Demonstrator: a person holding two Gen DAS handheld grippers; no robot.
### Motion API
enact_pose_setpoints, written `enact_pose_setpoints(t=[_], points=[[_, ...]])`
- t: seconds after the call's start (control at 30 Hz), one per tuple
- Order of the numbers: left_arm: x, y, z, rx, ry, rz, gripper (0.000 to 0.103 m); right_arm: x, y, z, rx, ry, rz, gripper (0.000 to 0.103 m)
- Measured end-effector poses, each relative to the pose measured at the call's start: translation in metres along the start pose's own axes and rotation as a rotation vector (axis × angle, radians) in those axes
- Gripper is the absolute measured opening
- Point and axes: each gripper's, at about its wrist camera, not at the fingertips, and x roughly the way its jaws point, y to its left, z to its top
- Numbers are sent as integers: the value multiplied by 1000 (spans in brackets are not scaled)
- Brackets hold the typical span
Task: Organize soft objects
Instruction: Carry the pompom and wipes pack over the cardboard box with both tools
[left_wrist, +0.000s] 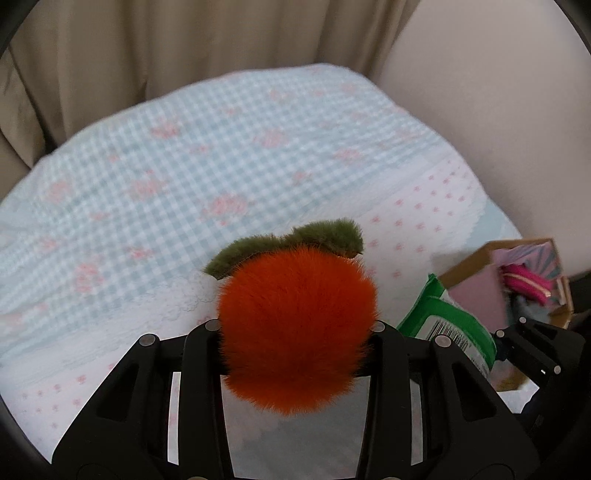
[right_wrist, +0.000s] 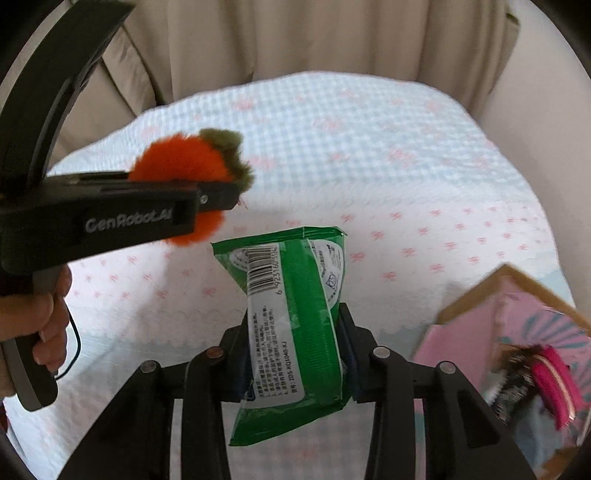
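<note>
My left gripper (left_wrist: 295, 332) is shut on a fluffy orange plush fruit (left_wrist: 295, 325) with a green leaf top, held above the bed. The same plush (right_wrist: 181, 162) and the left gripper (right_wrist: 218, 192) show at the upper left of the right wrist view. My right gripper (right_wrist: 295, 332) is shut on a green pack of wipes (right_wrist: 295, 325) with a barcode, held upright above the bed. That pack (left_wrist: 450, 328) and the right gripper (left_wrist: 528, 343) also show at the right of the left wrist view.
A cardboard box (right_wrist: 476, 295) with a pink lining holds a pink pouch (right_wrist: 554, 384) and other soft items at the right; the box also appears in the left wrist view (left_wrist: 469, 258). The bed has a blue checked quilt (left_wrist: 221, 147). Beige curtains (left_wrist: 147, 48) hang behind.
</note>
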Motion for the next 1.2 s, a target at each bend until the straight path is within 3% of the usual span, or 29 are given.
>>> enact_pose_setpoints(t=[0.37,0.67,0.83,0.97,1.2], points=[[-115,-82,15,47,-56,-19,34,-132,-39,4,141,-96,-18,36],[-168,-177,7,33,-59,-11,34,-226,-107,-22,219,-142,-58,36],[-169,-227,-1,-8,-29,-1,34,-256,-166,-44,256,-96,-58,36],[-143,-263,-7,-37,21,-1,34,-260,-204,-62,245,-53,-65,36],[-83,-310,-6,-38,100,40,34,-223,-277,-79,316,36,-42,36]])
